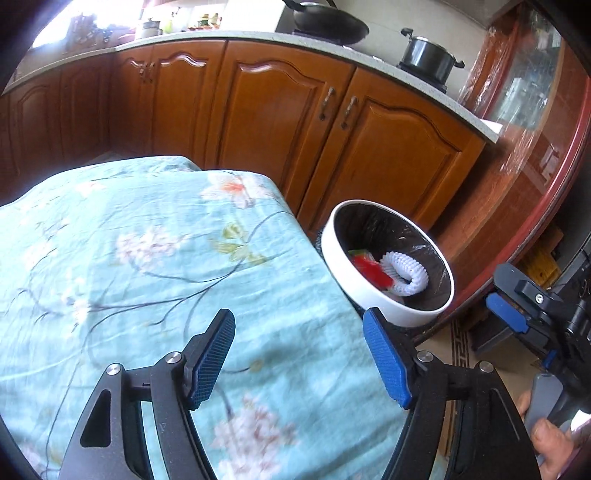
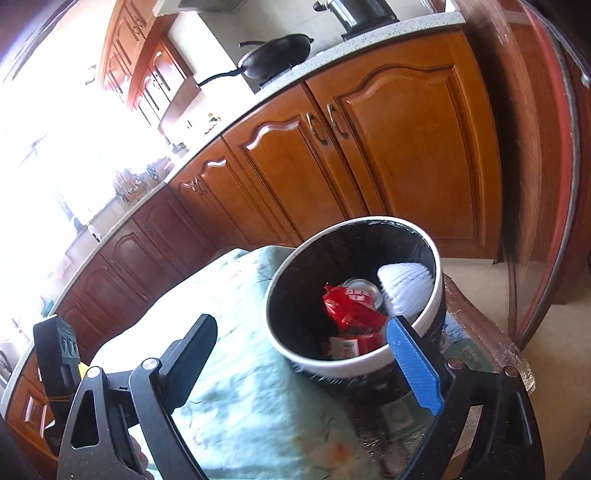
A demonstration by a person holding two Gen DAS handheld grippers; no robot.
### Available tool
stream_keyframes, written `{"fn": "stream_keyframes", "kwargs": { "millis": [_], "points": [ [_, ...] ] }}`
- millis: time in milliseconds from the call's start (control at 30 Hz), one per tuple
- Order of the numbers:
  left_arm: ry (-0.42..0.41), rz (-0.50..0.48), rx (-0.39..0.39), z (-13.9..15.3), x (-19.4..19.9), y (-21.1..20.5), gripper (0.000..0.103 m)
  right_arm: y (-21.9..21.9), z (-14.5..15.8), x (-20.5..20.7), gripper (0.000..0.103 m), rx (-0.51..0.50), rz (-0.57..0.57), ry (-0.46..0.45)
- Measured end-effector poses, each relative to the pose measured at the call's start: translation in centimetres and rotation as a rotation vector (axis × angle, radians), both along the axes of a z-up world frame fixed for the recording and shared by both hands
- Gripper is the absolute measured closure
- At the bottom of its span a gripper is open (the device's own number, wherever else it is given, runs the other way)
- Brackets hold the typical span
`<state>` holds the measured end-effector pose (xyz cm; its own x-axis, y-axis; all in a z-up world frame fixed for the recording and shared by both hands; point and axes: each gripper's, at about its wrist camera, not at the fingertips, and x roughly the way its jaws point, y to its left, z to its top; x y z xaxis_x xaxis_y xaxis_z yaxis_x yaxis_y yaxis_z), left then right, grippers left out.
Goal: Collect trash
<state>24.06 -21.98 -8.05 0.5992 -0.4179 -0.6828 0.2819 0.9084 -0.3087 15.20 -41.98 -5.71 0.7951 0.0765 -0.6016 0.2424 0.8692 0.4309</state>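
Blue ribbed pads line the inner faces of both grippers' black fingers. The left gripper (image 1: 299, 360) stands released, its jaws spread wide with nothing between them, hanging over the near right part of the table (image 1: 122, 258) without touching the cloth. The right gripper (image 2: 306, 363) is released too, jaws spread very wide and empty; its right finger (image 2: 413, 365) shows in front of the near rim of the trash bin (image 2: 354, 365), though whether it touches that rim cannot be told.

The bin is round, with a smooth white rim band and a glossy black liner bag inside. It stands just beside the table's right edge, near the far right corner, on a foil-wrapped surface below the table top. In it lie the collected pieces: a crumpled red wrapper (image 2: 347, 302), a white foam net sleeve (image 2: 406, 288) curled against the far wall, and a red and white carton (image 2: 351, 343) at the bottom. In the left wrist view a hand (image 1: 550, 439) grips the other gripper's handle at the lower right.

A soft teal cloth printed with pale blossoms and thin dark branches covers the table. Behind it run glossy orange-brown wooden cabinets (image 1: 280, 122) with arched panel doors and metal handles under a pale speckled countertop bearing a black wok (image 1: 328, 22) and a black pot (image 1: 428, 55).
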Motion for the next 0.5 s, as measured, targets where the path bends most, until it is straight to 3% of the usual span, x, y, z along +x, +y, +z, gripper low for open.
{"fn": "stream_keyframes", "kwargs": {
  "millis": [333,400,500],
  "points": [
    [-0.200,0.063,0.029,4.2,-7.1,4.6,0.022,5.5,3.5,-3.6,0.001,-0.130,-0.005,-0.110],
    [-0.246,0.076,0.025,5.1,-8.5,5.4,0.018,6.4,4.8,-4.0,0.000,-0.178,-0.006,-0.133],
    [-0.355,0.137,0.047,5.8,-10.9,5.9,0.001,7.9,6.3,-5.1,0.000,-0.279,-0.029,-0.213]
  ]
}}
